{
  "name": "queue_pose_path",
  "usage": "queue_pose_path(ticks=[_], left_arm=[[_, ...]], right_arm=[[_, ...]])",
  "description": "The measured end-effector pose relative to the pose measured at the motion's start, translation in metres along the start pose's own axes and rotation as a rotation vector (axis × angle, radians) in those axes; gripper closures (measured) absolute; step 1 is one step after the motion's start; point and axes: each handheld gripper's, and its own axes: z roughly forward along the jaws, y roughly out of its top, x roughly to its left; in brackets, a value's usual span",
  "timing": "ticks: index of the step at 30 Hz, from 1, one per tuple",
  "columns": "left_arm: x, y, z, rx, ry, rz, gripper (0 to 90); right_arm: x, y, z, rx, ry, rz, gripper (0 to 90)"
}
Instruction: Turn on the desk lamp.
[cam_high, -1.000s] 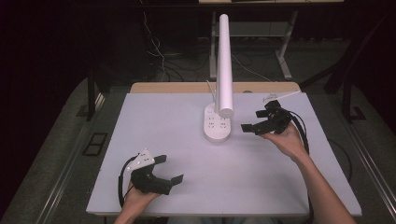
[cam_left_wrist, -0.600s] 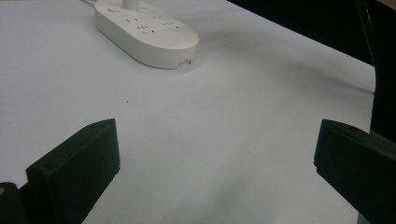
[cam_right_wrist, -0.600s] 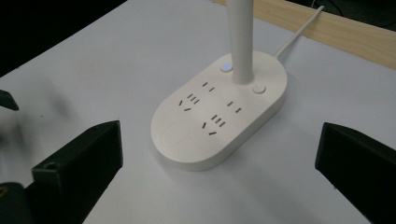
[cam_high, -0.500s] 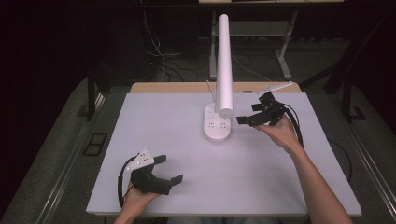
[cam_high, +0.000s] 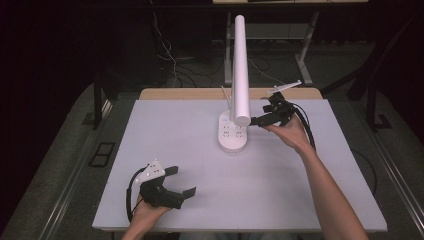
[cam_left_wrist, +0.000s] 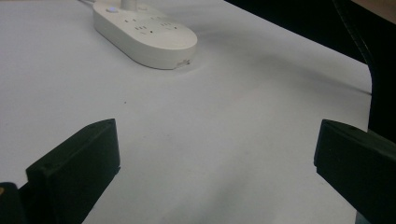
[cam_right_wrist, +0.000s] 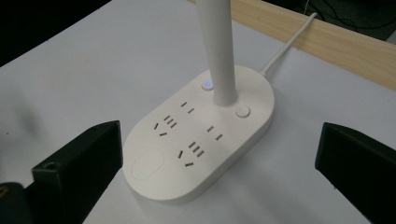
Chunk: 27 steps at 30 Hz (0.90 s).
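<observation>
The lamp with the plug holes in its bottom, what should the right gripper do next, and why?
Probably ease the right gripper forward and down toward the lamp base. Its jaws are open, aimed at the base from above, touching nothing; the buttons sit beside the lamp post.

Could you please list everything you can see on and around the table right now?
lamp base: one, white oval with sockets and two round buttons, one lit blue, far middle of the table
lamp stem: one, white tube, rising upright from the base
lamp cord: one, white, running off the far edge
table: one, white top with a wooden far edge
cables: several, dark and white, on the floor behind the table
left gripper: one, black, open, near left of the table
right gripper: one, black, open, just right of the lamp base
</observation>
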Motion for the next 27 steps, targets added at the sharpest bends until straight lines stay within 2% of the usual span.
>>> queue_pose_path(ticks=[8, 12, 14, 17, 19, 21, 27], left_arm=[[0.0, 0.0, 0.0, 0.003, -0.001, 0.002, 0.0], [0.0, 0.0, 0.0, 0.001, -0.001, 0.001, 0.0], [0.0, 0.001, 0.0, -0.003, 0.0, -0.001, 0.0], [0.001, 0.001, -0.002, -0.007, 0.004, -0.001, 0.0], [0.002, 0.001, -0.002, -0.014, 0.007, -0.005, 0.0], [0.002, 0.001, -0.001, -0.011, 0.006, -0.004, 0.0], [0.001, 0.001, 0.0, -0.005, 0.003, 0.001, 0.0]], right_arm=[[-0.008, 0.005, 0.014, -0.001, 0.0, 0.015, 0.6], [-0.01, 0.008, 0.018, -0.027, -0.022, 0.014, 0.6], [-0.011, 0.01, 0.021, -0.022, -0.024, 0.006, 6.1], [-0.015, 0.013, 0.025, -0.014, -0.04, 0.015, 7.1], [-0.017, 0.015, 0.027, -0.005, -0.04, 0.015, 15.4], [-0.018, 0.016, 0.029, -0.006, -0.046, 0.018, 16.4], [-0.02, 0.019, 0.037, 0.002, -0.033, 0.027, 31.6]])
